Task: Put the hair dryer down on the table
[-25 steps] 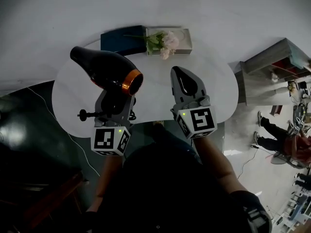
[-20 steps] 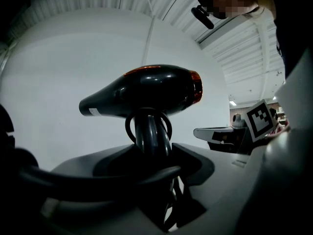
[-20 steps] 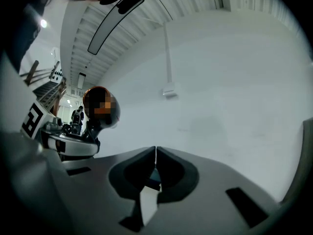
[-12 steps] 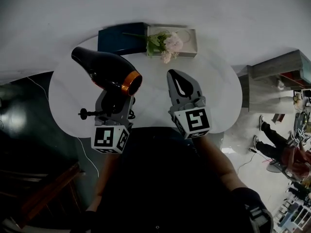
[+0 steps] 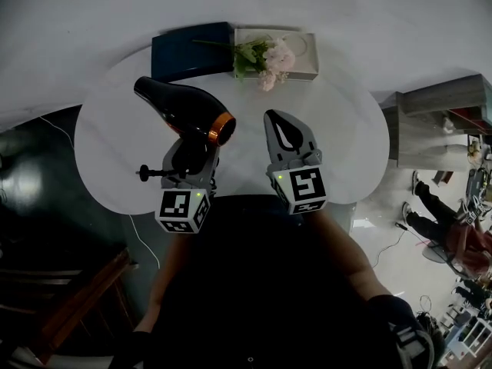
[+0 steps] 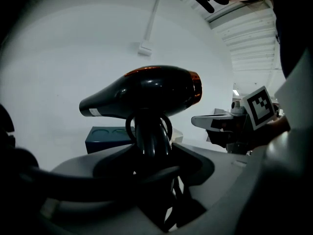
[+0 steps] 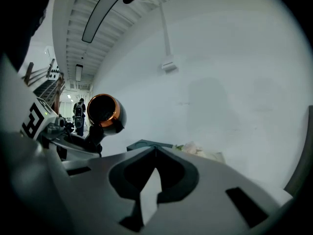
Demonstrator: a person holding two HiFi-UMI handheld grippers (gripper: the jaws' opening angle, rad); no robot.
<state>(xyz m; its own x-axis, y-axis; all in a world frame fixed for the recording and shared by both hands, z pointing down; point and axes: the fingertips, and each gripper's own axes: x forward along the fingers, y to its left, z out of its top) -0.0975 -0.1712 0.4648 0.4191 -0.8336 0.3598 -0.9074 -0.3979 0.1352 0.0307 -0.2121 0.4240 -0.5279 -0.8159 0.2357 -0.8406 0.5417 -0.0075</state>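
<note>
The hair dryer (image 5: 181, 112) is glossy black with an orange ring at its rear end. It hangs above the white round table (image 5: 108, 160), barrel level and nozzle pointing left. My left gripper (image 5: 192, 154) is shut on its handle from below; in the left gripper view the handle (image 6: 150, 136) stands upright between the jaws, with the dryer body (image 6: 146, 89) across the top. My right gripper (image 5: 281, 123) hovers just to the right, jaw tips together and nothing in them. In the right gripper view the hair dryer's orange-ringed end (image 7: 104, 112) faces me at the left.
A dark blue box (image 5: 191, 51) and a shallow tray of pale flowers (image 5: 275, 52) sit at the table's far edge. A white wall stands behind the table. A dark floor, a cable and wooden furniture lie at the left; shelving and people are far to the right.
My left gripper has carried the hair dryer a little to the right, closer to my right gripper. The right gripper has hardly moved.
</note>
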